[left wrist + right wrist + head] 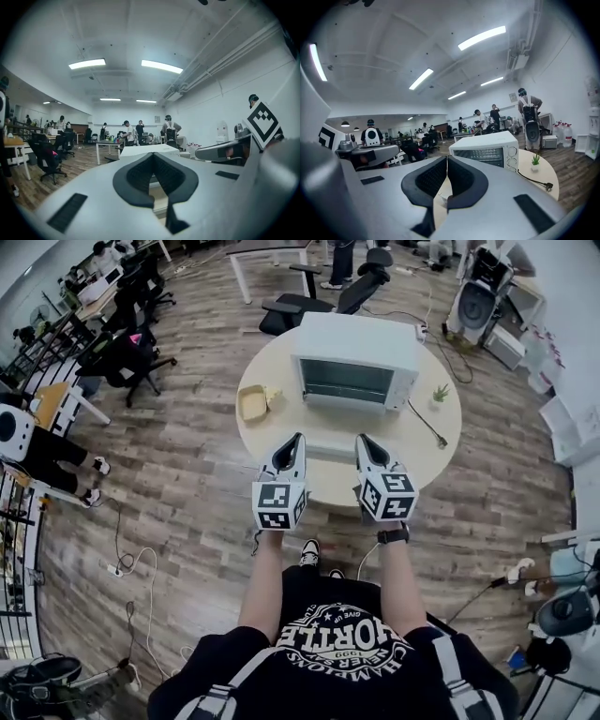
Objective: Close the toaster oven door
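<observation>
Head view: toaster oven (356,357) mid-table (424,460), its door (330,448) apparently lowered flat between left gripper (297,439) and right gripper (365,441), both clenched and empty. Risk: uneven pushing by the closed tips could shove the oven backward. Only the right gripper view shows the dials (512,151).

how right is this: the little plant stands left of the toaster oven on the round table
Not quite: the little plant stands right of the toaster oven on the round table, as the head view shows.
</observation>
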A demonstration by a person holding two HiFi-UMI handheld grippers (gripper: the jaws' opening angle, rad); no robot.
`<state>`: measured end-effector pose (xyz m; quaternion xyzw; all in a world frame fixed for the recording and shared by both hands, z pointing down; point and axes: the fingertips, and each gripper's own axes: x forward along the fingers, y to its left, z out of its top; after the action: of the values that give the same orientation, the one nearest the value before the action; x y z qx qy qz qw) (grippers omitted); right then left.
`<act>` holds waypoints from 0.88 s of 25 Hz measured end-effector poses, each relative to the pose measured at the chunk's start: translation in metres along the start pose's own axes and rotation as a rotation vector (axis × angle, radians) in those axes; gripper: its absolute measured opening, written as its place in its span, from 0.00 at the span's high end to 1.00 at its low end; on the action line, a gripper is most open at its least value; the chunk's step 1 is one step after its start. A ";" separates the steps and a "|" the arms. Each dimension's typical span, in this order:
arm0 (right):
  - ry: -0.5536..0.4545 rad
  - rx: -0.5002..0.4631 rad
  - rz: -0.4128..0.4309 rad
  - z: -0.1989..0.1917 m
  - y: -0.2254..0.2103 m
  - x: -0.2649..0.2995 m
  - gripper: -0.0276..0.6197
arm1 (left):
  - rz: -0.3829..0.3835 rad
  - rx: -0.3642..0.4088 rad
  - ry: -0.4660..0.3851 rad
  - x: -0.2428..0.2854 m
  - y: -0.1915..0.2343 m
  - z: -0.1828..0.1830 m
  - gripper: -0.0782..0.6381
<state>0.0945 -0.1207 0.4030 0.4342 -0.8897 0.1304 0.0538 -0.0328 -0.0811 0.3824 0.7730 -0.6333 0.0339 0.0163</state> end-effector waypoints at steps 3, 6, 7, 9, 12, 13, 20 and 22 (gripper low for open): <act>0.013 -0.008 -0.023 -0.001 -0.007 0.013 0.92 | -0.020 -0.023 0.001 0.016 0.010 -0.007 0.87; 0.022 -0.023 -0.046 0.001 -0.012 0.025 0.91 | -0.043 -0.054 0.008 0.033 0.019 -0.012 0.87; 0.025 -0.026 -0.051 0.002 -0.012 0.029 0.90 | -0.049 -0.059 0.012 0.038 0.022 -0.015 0.87; 0.032 -0.032 -0.064 0.002 -0.015 0.036 0.89 | -0.062 -0.066 0.022 0.048 0.029 -0.019 0.87; 0.047 -0.030 -0.091 0.000 -0.023 0.044 0.88 | -0.088 -0.078 0.030 0.060 0.035 -0.024 0.87; 0.051 -0.026 -0.097 -0.001 -0.025 0.046 0.88 | -0.099 -0.081 0.034 0.063 0.036 -0.025 0.87; 0.063 -0.011 -0.129 -0.020 -0.021 0.066 0.86 | -0.213 -0.096 0.089 0.077 0.043 -0.050 0.85; 0.069 -0.005 -0.155 -0.031 -0.018 0.068 0.85 | -0.248 -0.094 0.106 0.076 0.042 -0.062 0.83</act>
<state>0.0664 -0.1742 0.4501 0.4966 -0.8514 0.1387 0.0955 -0.0610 -0.1600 0.4491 0.8408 -0.5321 0.0429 0.0901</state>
